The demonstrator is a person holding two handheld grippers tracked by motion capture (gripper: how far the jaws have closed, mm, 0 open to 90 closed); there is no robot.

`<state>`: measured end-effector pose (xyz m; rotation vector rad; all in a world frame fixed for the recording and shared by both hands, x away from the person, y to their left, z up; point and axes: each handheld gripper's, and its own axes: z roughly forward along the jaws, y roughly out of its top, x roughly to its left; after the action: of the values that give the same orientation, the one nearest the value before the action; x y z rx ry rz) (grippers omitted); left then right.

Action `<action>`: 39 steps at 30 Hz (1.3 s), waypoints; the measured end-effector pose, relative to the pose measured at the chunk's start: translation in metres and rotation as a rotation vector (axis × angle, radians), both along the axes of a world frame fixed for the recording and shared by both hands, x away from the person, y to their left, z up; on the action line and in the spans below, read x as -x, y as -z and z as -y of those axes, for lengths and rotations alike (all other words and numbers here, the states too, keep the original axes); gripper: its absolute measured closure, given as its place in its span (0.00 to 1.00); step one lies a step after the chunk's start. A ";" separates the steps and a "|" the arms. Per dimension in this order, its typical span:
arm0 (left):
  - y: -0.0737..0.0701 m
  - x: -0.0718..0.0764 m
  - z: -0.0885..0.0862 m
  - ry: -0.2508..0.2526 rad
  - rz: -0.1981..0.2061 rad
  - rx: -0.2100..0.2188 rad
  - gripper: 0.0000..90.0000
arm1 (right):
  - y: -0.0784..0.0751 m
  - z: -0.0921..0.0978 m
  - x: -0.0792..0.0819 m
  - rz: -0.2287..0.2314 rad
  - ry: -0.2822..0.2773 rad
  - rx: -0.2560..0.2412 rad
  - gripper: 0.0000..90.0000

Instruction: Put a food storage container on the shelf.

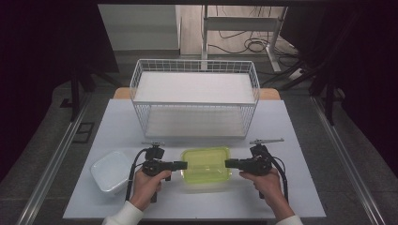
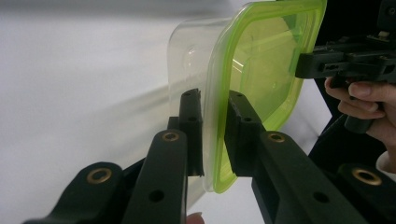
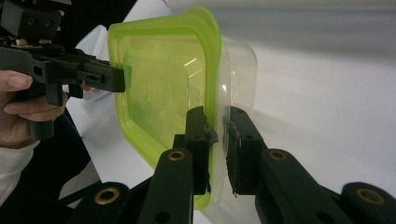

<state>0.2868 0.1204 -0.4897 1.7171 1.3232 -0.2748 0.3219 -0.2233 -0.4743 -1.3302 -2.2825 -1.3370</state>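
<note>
A clear container with a lime-green lid (image 1: pixel 206 164) sits on the white table, near its front edge. My left gripper (image 1: pixel 184 165) is at the container's left rim and my right gripper (image 1: pixel 227 163) at its right rim. In the left gripper view the jaws (image 2: pixel 215 102) are clamped on the rim, one over the green lid (image 2: pixel 261 60) and one on the clear side. In the right gripper view the right gripper (image 3: pixel 215 116) pinches the opposite rim of the container (image 3: pixel 163 74) the same way. Each gripper view shows the other gripper across the lid.
A white lidless container (image 1: pixel 111 171) lies to the left of my left hand. A white wire two-shelf rack (image 1: pixel 195 101) stands at the back middle of the table (image 1: pixel 291 187). Cables and a desk frame lie on the floor beyond.
</note>
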 end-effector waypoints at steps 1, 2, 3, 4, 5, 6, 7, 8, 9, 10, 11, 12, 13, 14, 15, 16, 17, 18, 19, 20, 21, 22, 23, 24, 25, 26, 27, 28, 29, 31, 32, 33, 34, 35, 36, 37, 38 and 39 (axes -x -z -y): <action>-0.002 0.001 0.000 -0.001 0.012 0.000 0.87 | 0.000 0.000 0.000 0.000 0.000 0.000 0.89; -0.007 0.002 0.000 0.001 0.029 -0.006 0.87 | -0.001 0.000 0.000 0.007 0.000 -0.001 0.89; -0.009 0.002 0.000 0.001 0.042 -0.006 0.87 | -0.003 0.000 0.001 0.015 -0.003 -0.008 0.89; -0.013 0.003 -0.001 0.006 0.062 -0.012 0.87 | -0.005 0.001 0.001 0.024 -0.004 -0.013 0.89; -0.015 0.004 -0.001 0.006 0.071 -0.015 0.87 | -0.007 0.000 0.002 0.038 -0.007 -0.019 0.89; -0.018 0.005 -0.002 0.008 0.086 -0.020 0.87 | -0.009 0.000 0.003 0.046 -0.010 -0.019 0.89; -0.022 0.006 -0.002 0.008 0.101 -0.019 0.87 | -0.011 0.000 0.003 0.058 -0.013 -0.018 0.89; -0.024 0.007 -0.002 0.008 0.111 -0.022 0.87 | -0.013 0.000 0.004 0.071 -0.017 -0.020 0.89; -0.027 0.008 -0.003 0.010 0.125 -0.024 0.87 | -0.015 0.000 0.005 0.077 -0.018 -0.025 0.89; -0.030 0.009 -0.003 0.016 0.142 -0.028 0.87 | -0.017 0.000 0.005 0.086 -0.022 -0.026 0.89; -0.033 0.010 -0.003 0.015 0.155 -0.028 0.87 | -0.019 0.000 0.006 0.098 -0.024 -0.032 0.89; -0.037 0.011 -0.003 0.017 0.174 -0.033 0.87 | -0.020 0.000 0.006 0.102 -0.025 -0.036 0.89; -0.039 0.012 -0.003 0.016 0.184 -0.034 0.87 | -0.022 0.000 0.007 0.110 -0.026 -0.039 0.89; -0.042 0.013 -0.004 0.018 0.203 -0.039 0.86 | -0.024 0.000 0.008 0.115 -0.028 -0.041 0.89; -0.044 0.014 -0.004 0.019 0.213 -0.040 0.86 | -0.027 0.000 0.009 0.122 -0.028 -0.044 0.89; -0.048 0.015 -0.004 0.021 0.228 -0.040 0.86 | -0.031 0.000 0.010 0.136 -0.028 -0.051 0.89; -0.049 0.016 -0.005 0.022 0.237 -0.039 0.86 | -0.031 0.000 0.010 0.136 -0.028 -0.051 0.89; -0.051 0.016 -0.005 0.025 0.248 -0.038 0.86 | -0.033 0.000 0.011 0.146 -0.029 -0.054 0.89; -0.053 0.017 -0.006 0.027 0.257 -0.035 0.86 | -0.036 0.000 0.012 0.153 -0.031 -0.056 0.89; -0.055 0.018 -0.006 0.028 0.265 -0.030 0.86 | -0.038 0.000 0.012 0.161 -0.031 -0.060 0.89; -0.057 0.018 -0.007 0.030 0.273 -0.028 0.86 | -0.041 0.000 0.013 0.166 -0.031 -0.064 0.89; -0.059 0.019 -0.007 0.031 0.281 -0.025 0.86 | -0.045 0.000 0.014 0.183 -0.033 -0.069 0.89; -0.060 0.019 -0.008 0.031 0.288 -0.027 0.86 | -0.045 0.000 0.014 0.183 -0.033 -0.069 0.89; -0.062 0.020 -0.008 0.032 0.298 -0.025 0.86 | -0.047 0.000 0.015 0.187 -0.033 -0.069 0.89; -0.064 0.020 -0.008 0.028 0.305 -0.026 0.86 | -0.049 -0.001 0.015 0.197 -0.031 -0.071 0.89; -0.068 0.020 -0.008 0.021 0.320 -0.035 0.86 | -0.052 -0.002 0.016 0.212 -0.025 -0.069 0.89; -0.068 0.020 -0.008 0.021 0.320 -0.035 0.86 | -0.052 -0.002 0.016 0.212 -0.025 -0.069 0.89; -0.072 0.019 -0.009 0.027 0.327 -0.029 0.86 | -0.054 -0.003 0.017 0.220 -0.024 -0.065 0.89; -0.073 0.019 -0.010 0.028 0.330 -0.022 0.86 | -0.058 -0.002 0.016 0.231 -0.026 -0.069 0.89; -0.078 0.016 -0.011 0.026 0.342 -0.018 0.86 | -0.063 -0.002 0.014 0.241 -0.026 -0.078 0.89; -0.081 0.015 -0.012 0.026 0.347 -0.015 0.86 | -0.070 -0.004 0.011 0.253 -0.028 -0.083 0.89; -0.085 0.012 -0.013 0.027 0.351 -0.013 0.86 | -0.070 -0.004 0.011 0.253 -0.028 -0.083 0.89; -0.088 0.010 -0.015 0.030 0.351 -0.010 0.86 | -0.076 -0.006 0.007 0.262 -0.033 -0.084 0.89; -0.092 0.007 -0.017 0.034 0.349 0.001 0.86 | -0.076 -0.006 0.007 0.262 -0.033 -0.084 0.89; -0.096 0.004 -0.019 0.038 0.351 0.008 0.86 | -0.080 -0.007 0.005 0.266 -0.033 -0.086 0.89; -0.100 0.002 -0.020 0.039 0.353 0.014 0.86 | -0.084 -0.007 0.003 0.272 -0.034 -0.094 0.89; -0.104 -0.001 -0.021 0.041 0.358 0.019 0.86 | -0.089 -0.008 0.001 0.277 -0.034 -0.103 0.89; -0.109 -0.004 -0.022 0.043 0.362 0.023 0.86 | -0.093 -0.008 -0.002 0.284 -0.034 -0.106 0.89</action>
<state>0.2903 0.1426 -0.3810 1.6831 1.0148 -0.0009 0.3236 -0.2151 -0.3810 -1.1251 -2.3560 -1.7044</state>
